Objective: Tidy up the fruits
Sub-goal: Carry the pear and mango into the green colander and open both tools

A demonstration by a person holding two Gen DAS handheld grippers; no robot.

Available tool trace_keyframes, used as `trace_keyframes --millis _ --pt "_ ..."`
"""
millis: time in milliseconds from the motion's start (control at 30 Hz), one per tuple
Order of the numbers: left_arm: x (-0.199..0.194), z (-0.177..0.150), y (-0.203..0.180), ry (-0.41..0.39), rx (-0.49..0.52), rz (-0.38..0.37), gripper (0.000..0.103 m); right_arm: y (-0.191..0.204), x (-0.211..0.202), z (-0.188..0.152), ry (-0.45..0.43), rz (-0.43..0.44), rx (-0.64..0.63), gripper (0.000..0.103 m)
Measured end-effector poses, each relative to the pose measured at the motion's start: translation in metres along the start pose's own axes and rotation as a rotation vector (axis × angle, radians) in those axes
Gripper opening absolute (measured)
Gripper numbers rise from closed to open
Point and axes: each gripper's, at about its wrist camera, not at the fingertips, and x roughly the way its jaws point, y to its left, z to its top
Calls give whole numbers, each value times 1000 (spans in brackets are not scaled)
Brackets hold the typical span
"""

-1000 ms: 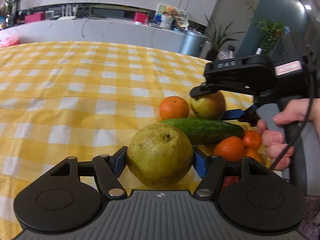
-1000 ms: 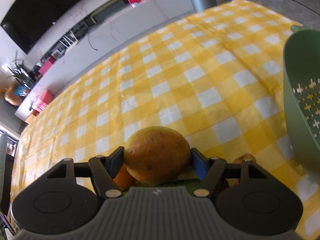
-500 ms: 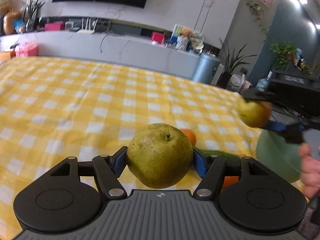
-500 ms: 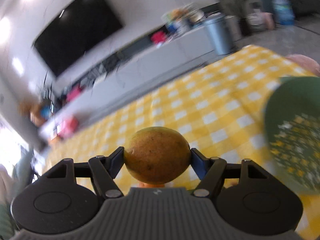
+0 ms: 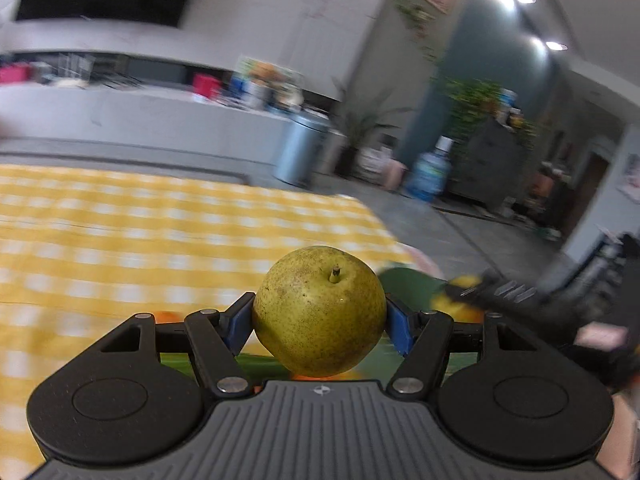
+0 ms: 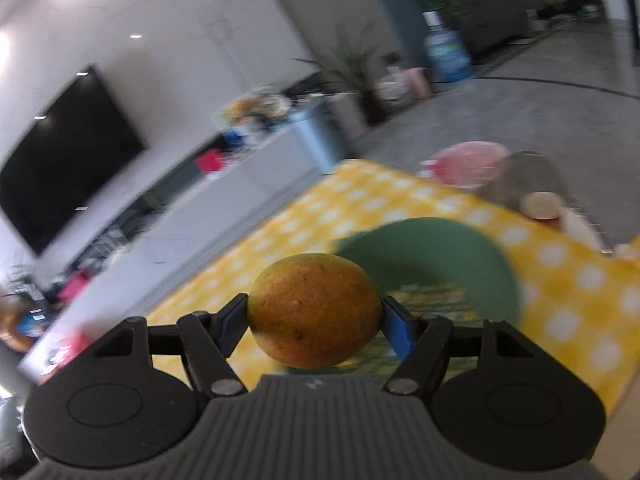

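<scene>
Two grippers, two fruits: the left gripper [image 5: 319,322] is clamped on a green pear [image 5: 319,312], its blue pads [image 5: 237,326] pressed against either flank, the stem pointing up toward the camera. The pear is held in the air above a table [image 5: 120,232] covered in yellow-and-white check cloth. Under the pear, a dark green strip that looks like a cucumber [image 5: 256,363] lies on the cloth, with an orange fruit [image 5: 166,317] partly hidden behind the left finger linkage; both are blurred.

The right gripper [image 6: 314,320] is closed on a yellowish-orange fruit [image 6: 314,314], speckled with dark flecks and pinched at its two sides between the pads [image 6: 396,330]. It hangs over the near edge of a green bowl [image 6: 436,252] whose floor shows a pale perforated pattern; the bowl sits on the same checked cloth near the table's far corner. Beyond that corner stand a pink bowl [image 6: 466,166] and a grey, blurred object, too smeared to identify.

In the left wrist view, the right gripper [image 5: 466,300] appears at the right edge as a dark streaked shape with its yellow fruit at the tip, close beside the green bowl's rim [image 5: 404,284]. A silver bin [image 5: 302,148] and a blue water jug [image 5: 430,176] stand on the floor behind the table.
</scene>
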Motion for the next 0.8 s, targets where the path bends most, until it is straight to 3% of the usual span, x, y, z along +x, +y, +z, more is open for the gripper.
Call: trace_keyframes --millis 100,333,567,700,800 --pt "33 2 -15 44 8 -72 76 -25 19 -3 43 -70 12 67" --pt "80 7 -20 65 30 -73 76 -35 38 5 28 -139 -94 67" --pt "77 10 -8 41 7 -36 76 -14 69 -5 79 -378 -327 67" --pt "76 14 -3 41 2 -47 76 -19 91 -5 139 -448 -359 67" --pt "77 14 -3 63 54 -83 76 -18 101 -10 179 -494 -392 68"
